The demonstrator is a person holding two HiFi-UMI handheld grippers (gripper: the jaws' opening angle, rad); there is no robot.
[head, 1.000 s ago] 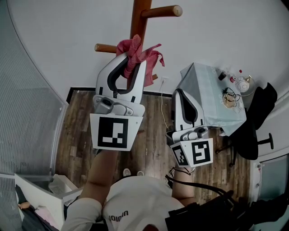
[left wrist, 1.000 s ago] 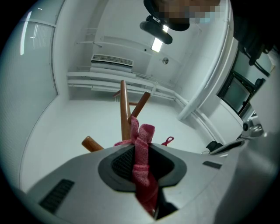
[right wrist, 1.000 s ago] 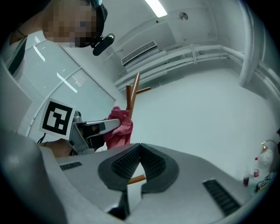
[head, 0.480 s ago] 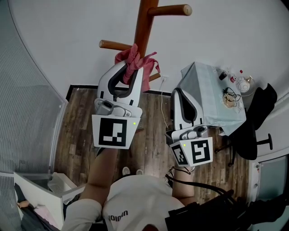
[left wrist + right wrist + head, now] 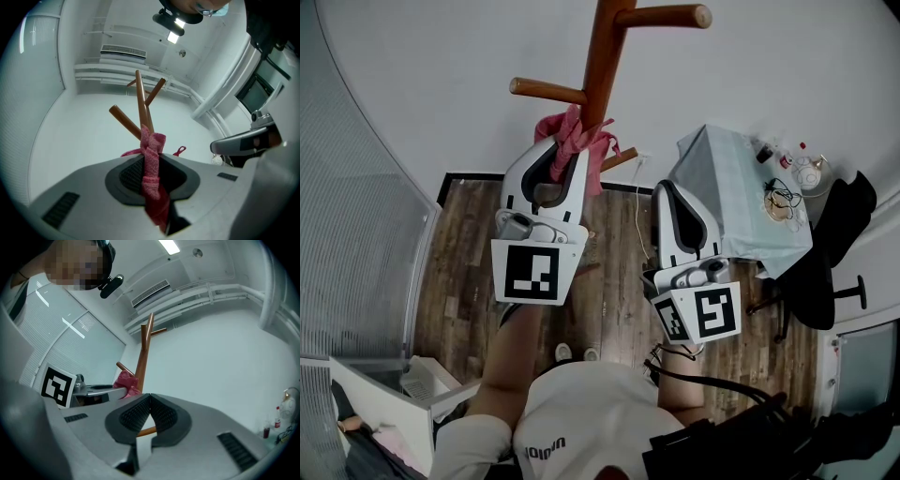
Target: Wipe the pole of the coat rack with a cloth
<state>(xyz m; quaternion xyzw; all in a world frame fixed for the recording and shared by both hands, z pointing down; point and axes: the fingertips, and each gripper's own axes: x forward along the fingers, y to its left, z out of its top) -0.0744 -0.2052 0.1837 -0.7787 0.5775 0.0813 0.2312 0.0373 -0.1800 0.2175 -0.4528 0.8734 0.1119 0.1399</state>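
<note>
The brown wooden coat rack pole (image 5: 602,66) rises against the white wall, with pegs sticking out left and right. A pink cloth (image 5: 572,141) is bunched against the pole below the left peg. My left gripper (image 5: 565,155) is shut on that cloth. In the left gripper view the cloth (image 5: 152,173) hangs pinched between the jaws, with the pole (image 5: 141,105) just behind it. My right gripper (image 5: 666,192) hangs lower, right of the pole, shut and holding nothing. Its own view shows the pole (image 5: 143,357) and the cloth (image 5: 124,380) up to the left.
A table with a pale cloth (image 5: 727,187) and small bottles stands at the right, with a black chair (image 5: 834,253) beside it. A ribbed glass partition (image 5: 356,234) curves along the left. Below is wood floor (image 5: 619,300).
My left gripper has slid the pink cloth down the pole, from the left peg's level to below it. The right gripper has barely shifted.
</note>
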